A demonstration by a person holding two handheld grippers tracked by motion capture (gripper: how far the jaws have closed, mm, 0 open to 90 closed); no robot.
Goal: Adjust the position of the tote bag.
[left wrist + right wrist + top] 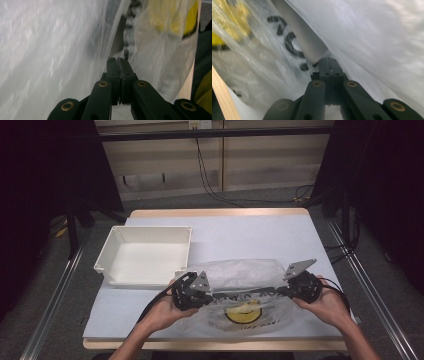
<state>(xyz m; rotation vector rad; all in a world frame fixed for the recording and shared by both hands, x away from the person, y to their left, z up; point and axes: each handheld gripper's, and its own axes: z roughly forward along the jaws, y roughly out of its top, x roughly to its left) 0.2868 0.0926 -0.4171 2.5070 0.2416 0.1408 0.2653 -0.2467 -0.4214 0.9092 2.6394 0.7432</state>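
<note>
A clear plastic bag (240, 285) with a yellow round print and black lettering lies on the near part of the table. My left gripper (212, 295) is shut on the bag's left edge, and my right gripper (278, 291) is shut on its right edge, so the bag is stretched between them. In the left gripper view the jaws of the left gripper (117, 60) are pressed together on the thin film of the bag (62, 50). In the right gripper view the right gripper (331, 60) pinches the bag (374, 40) beside the black letters.
An empty white rectangular bin (145, 255) stands at the left, just behind the bag. The table's white surface (250, 232) stretches behind the bag; its wooden front edge (215, 345) runs just below the hands. Cables lie on the floor beyond.
</note>
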